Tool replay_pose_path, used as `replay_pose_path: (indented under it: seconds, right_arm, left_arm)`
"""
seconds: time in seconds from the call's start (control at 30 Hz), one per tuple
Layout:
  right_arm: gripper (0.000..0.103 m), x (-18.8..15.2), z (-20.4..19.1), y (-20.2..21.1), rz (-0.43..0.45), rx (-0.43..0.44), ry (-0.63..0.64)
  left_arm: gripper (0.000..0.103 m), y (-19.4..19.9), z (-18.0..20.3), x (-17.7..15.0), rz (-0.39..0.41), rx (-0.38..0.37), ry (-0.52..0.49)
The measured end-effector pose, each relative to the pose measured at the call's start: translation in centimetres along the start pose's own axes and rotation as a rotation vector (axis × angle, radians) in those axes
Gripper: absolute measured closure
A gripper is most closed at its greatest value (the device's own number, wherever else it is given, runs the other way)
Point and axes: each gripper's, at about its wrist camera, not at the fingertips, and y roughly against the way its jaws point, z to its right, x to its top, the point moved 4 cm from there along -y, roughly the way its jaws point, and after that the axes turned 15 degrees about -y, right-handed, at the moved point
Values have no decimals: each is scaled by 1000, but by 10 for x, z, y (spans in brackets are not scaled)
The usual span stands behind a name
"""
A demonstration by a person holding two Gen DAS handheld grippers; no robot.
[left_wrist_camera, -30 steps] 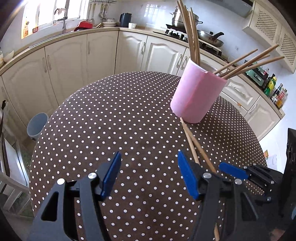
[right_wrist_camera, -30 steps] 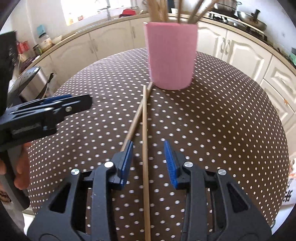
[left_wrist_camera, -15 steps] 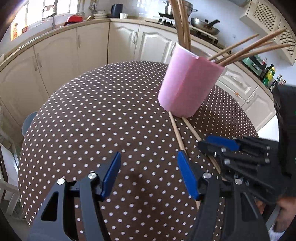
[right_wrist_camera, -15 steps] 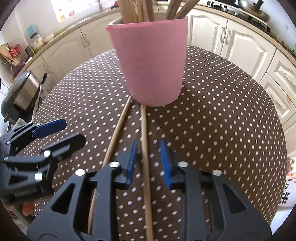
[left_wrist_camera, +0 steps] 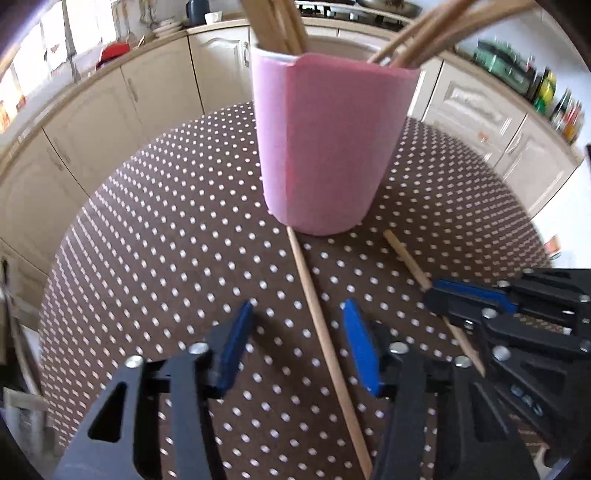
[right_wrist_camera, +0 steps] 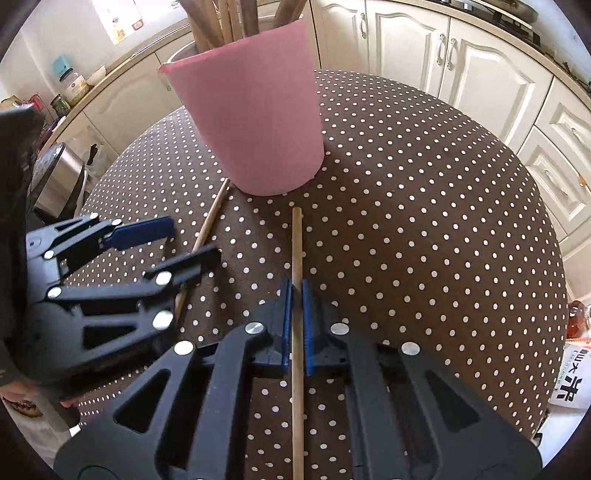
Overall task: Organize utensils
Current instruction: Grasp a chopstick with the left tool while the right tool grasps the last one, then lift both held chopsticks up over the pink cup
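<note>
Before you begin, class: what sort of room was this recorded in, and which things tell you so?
Most likely a home kitchen: cream cabinets run under a countertop, bottles stand along it, and a pink holder of chopsticks sits on a polka-dot table.

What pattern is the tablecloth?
The tablecloth is brown with small white polka dots, clearest in the right wrist view.

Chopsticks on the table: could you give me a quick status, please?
Right gripper shut on one chopstick. Left gripper open, jaws just been closing, straddling the other chopstick. Pink cup upright ahead; nothing in the way.
</note>
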Motion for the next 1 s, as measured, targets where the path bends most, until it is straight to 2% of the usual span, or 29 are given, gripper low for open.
replay_pose_path:
  seconds: [0.07, 0.1, 0.17, 0.27, 0.43, 0.63, 0.83, 1.0]
  right_arm:
    - [97, -1, 0, 0, 0, -1, -1]
    - [97, -1, 2, 1, 1, -2, -2]
    - [97, -2, 4, 3, 6, -4, -3]
    - [97, -3, 1, 2, 12, -8, -6]
    - [97, -12, -4, 8, 24, 8, -11]
    - [97, -19, -10, 31, 58, 54, -16]
    - [97, -25, -24, 78, 156, 126, 1]
    - [97, -29, -38, 110, 229, 152, 28]
  left_arm:
    - [59, -2, 3, 6, -6, 5, -6]
    - [75, -2, 3, 9, -8, 1, 0]
    - [93, -2, 1, 13, -8, -6, 15]
    - [98, -3, -11, 6, 4, -34, 31]
    - [98, 8, -21, -9, 44, -86, 59]
    - [98, 54, -29, -20, 148, -126, 57]
    - [98, 110, -43, -20, 275, -129, 81]
    - [98, 152, -45, -25, 374, -123, 91]
